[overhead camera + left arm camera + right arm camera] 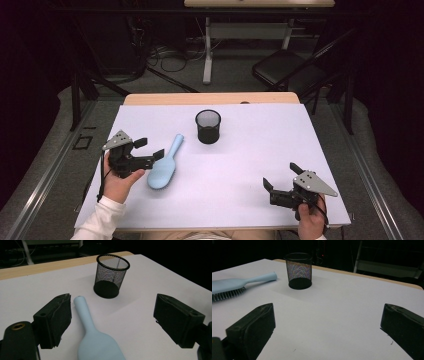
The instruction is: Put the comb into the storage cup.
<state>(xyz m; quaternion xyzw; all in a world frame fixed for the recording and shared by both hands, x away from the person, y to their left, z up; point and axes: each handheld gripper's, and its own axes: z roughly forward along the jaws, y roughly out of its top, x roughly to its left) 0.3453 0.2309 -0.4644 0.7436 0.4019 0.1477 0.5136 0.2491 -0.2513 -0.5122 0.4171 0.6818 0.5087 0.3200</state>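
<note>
We have not picked up the light blue plastic hairbrush point(164, 164) yet; our left gripper point(149, 149) fingers are wide beside it, right gripper point(280, 176) fingers wide too.

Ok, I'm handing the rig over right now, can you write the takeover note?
Left claw: open, empty, straddling the light blue hairbrush near its handle; not gripped.
Right claw: open, empty, over bare table at the near right.
Hairbrush lies bristles down, left of centre, handle pointing toward the black mesh cup, which stands upright and looks empty at the far centre.
Done: nothing moved yet, apparently.
Left: probably close on the handle, lift, and take the brush to the cup.
</note>
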